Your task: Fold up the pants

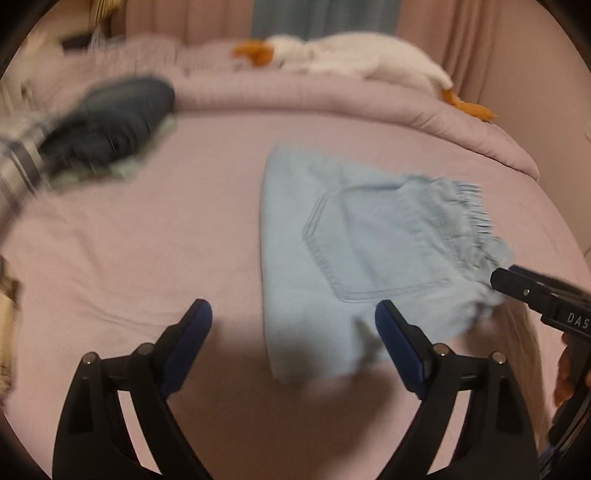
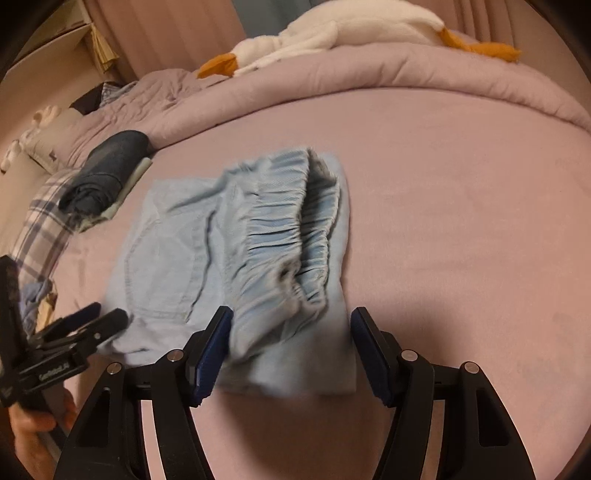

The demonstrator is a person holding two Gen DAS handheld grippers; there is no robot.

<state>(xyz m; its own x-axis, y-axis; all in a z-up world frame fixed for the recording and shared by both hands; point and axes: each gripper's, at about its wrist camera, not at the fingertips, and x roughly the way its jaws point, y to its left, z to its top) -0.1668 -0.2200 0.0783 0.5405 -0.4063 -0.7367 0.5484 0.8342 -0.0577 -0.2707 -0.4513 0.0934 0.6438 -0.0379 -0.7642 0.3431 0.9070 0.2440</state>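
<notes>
**Two open grippers beside light blue pants on the bed**

Two grippers are near the light blue pants (image 2: 236,254), which lie on the pink sheet of the bed (image 2: 461,206). The pants are partly folded. In the right wrist view the gathered elastic waistband (image 2: 295,229) stands up a little, and a back pocket (image 1: 373,236) faces up.

The right gripper (image 2: 291,354) has its jaws apart, with the near part of the pants between them; its blue pads (image 2: 212,354) do not press the cloth. The left gripper (image 1: 293,343) also has its jaws apart, above the near left edge of the pants. It holds nothing.

Far to the left lies a dark blue folded garment (image 2: 107,170) on a pale one, beside a plaid cloth (image 2: 40,225). A white plush goose (image 2: 332,33) rests on the rolled pink duvet (image 2: 424,70) at the far side. No container is seen.
</notes>
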